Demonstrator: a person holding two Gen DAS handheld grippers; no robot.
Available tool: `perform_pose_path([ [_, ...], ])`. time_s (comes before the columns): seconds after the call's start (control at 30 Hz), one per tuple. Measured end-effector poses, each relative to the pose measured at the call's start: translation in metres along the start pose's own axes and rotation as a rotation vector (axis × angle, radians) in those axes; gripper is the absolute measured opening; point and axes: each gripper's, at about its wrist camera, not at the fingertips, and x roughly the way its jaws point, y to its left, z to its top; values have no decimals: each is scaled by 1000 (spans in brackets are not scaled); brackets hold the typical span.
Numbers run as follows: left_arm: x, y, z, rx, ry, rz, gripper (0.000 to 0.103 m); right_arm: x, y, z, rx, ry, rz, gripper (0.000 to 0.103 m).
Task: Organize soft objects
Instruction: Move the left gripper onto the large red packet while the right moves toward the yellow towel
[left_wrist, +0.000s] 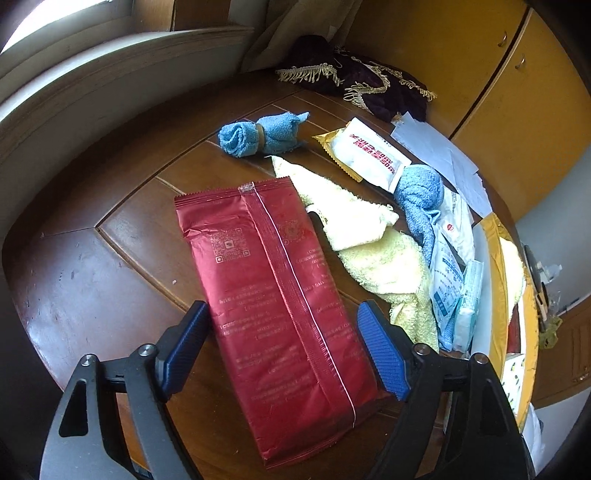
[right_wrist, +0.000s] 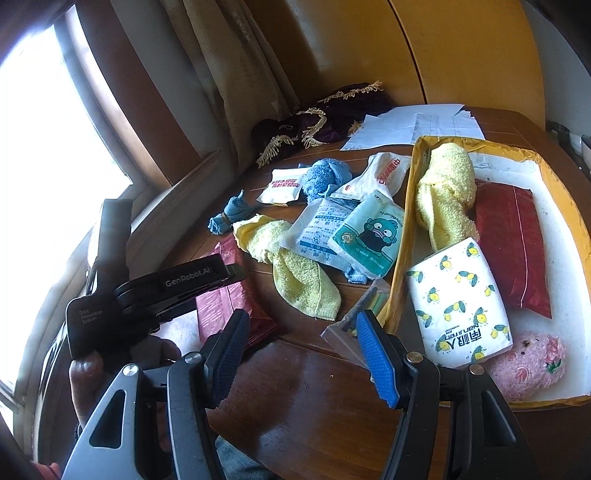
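Note:
A long red foil pack (left_wrist: 258, 258) lies seam-up on the wooden table (left_wrist: 110, 258). My left gripper (left_wrist: 282, 310) is open and straddles the pack's near half, a blue finger on each side. The right wrist view shows that gripper's black body (right_wrist: 166, 291) over the same red pack (right_wrist: 221, 306). My right gripper (right_wrist: 301, 315) is open and holds nothing, above the table's near edge. To its right, a yellow-rimmed box (right_wrist: 402, 236) holds a yellow towel (right_wrist: 447, 188), a second red pack (right_wrist: 513, 247), a lemon-print tissue pack (right_wrist: 458, 299) and a pink plush (right_wrist: 524, 365).
Loose on the table are a yellow towel (left_wrist: 373, 251), a rolled blue towel (left_wrist: 255, 134), a knotted blue cloth (left_wrist: 419, 192), a white wipes packet (left_wrist: 369, 155) and a cartoon tissue pack (right_wrist: 369, 236). At the back lie papers (right_wrist: 417, 125) and a dark fringed cloth (right_wrist: 332, 114).

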Motion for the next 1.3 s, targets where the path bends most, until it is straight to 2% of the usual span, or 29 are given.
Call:
perform_pose_path([
  [0.1, 5, -16, -5, 93, -14, 89, 84, -2, -1, 0, 2, -3, -1, 63],
  [0.2, 7, -18, -9, 158, -26, 110, 84, -3, -3, 1, 4, -6, -2, 63],
  [0.57, -6, 4, -9, 194, -28, 8, 78, 2, 3, 1, -8, 2, -2, 63],
  [0.77, -14, 22, -5, 121, -12, -119, 78, 6, 8, 1, -24, 9, 10, 63],
  [0.9, -16, 30, -3, 83, -1, -176, 78, 10, 10, 2, -24, 13, 17, 63],
  [1.3, -20, 46, -1, 45, -4, -216, 77, 38, 15, 14, -18, 63, 62, 63],
])
